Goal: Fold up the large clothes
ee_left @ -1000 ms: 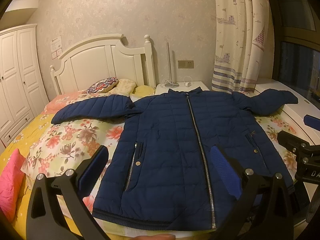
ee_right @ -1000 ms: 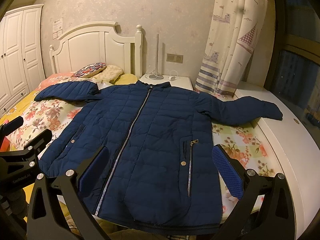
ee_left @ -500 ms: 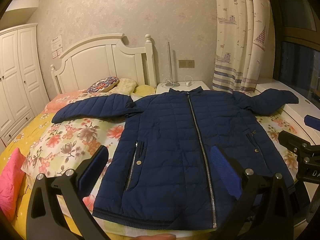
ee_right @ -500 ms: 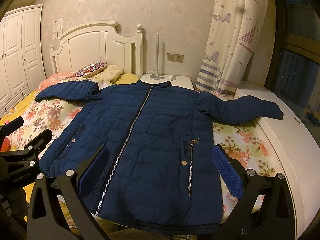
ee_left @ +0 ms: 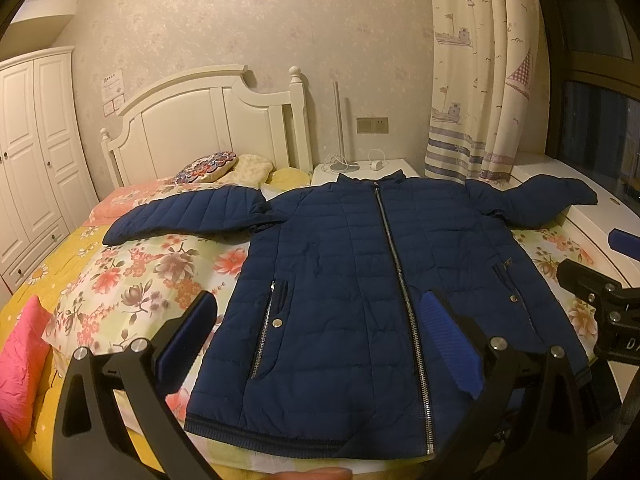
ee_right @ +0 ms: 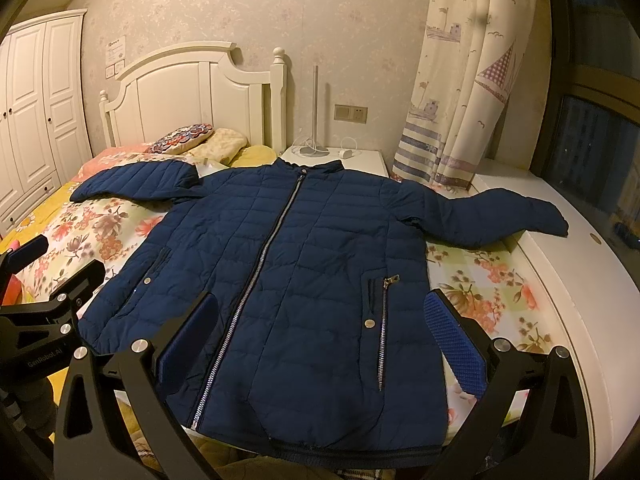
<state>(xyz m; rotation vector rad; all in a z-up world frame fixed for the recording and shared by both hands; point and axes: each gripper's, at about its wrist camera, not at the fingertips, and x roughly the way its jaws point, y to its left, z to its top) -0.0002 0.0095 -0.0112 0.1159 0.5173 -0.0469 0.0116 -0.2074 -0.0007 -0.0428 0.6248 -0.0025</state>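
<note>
I see the navy jacket (ee_left: 360,300) lying flat and zipped on the bed (ee_left: 132,280), sleeves spread out to both sides. My left tongs (ee_left: 320,340) hover wide apart above its hem, holding nothing. My right tongs (ee_right: 320,340) hover alongside, just as wide, level and pointing toward the headboard (ee_right: 192,96).

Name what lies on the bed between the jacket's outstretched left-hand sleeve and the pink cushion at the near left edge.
Only floral bedspread lies between the sleeve and the pink cushion, seen in the left wrist view.
</note>
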